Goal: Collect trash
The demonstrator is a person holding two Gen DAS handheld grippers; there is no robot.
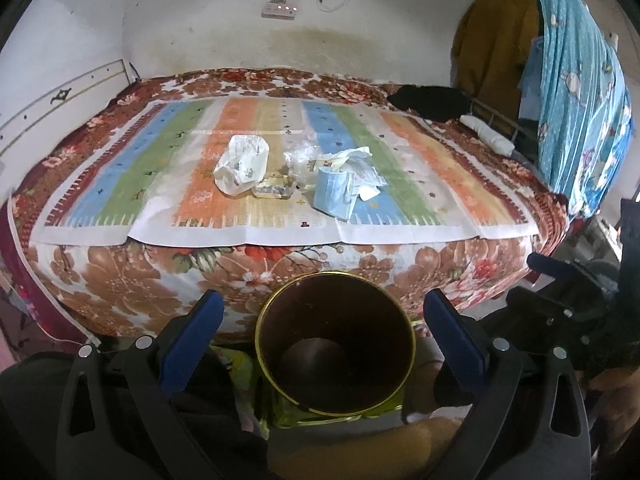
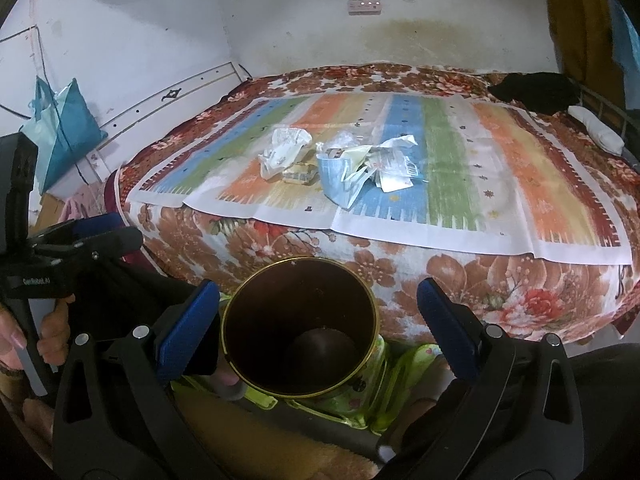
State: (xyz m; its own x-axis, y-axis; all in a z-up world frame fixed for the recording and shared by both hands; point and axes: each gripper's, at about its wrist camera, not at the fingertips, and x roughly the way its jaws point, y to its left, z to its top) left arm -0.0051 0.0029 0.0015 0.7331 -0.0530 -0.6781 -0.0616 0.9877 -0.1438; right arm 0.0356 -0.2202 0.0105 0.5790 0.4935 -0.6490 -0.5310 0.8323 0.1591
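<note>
Left tongs (image 1: 324,332) spread wide, empty. Right tongs (image 2: 318,320) likewise spread, holding nothing. Trash lies mid-bed on the striped sheet (image 1: 120,184), left to right: crumpled white wrapper (image 1: 240,164), flat packet (image 1: 274,190), blue face mask (image 1: 334,196). The bin (image 1: 336,344) stands empty below the bed edge. Advise taking the leftmost wrapper first, pinching its raised crumple, not the sheet.

Floral bed (image 1: 120,292); striped mat (image 1: 120,184) flat on top

Both wrist views face bed (image 1: 120,280), bin (image 1: 336,344) nearest
</note>
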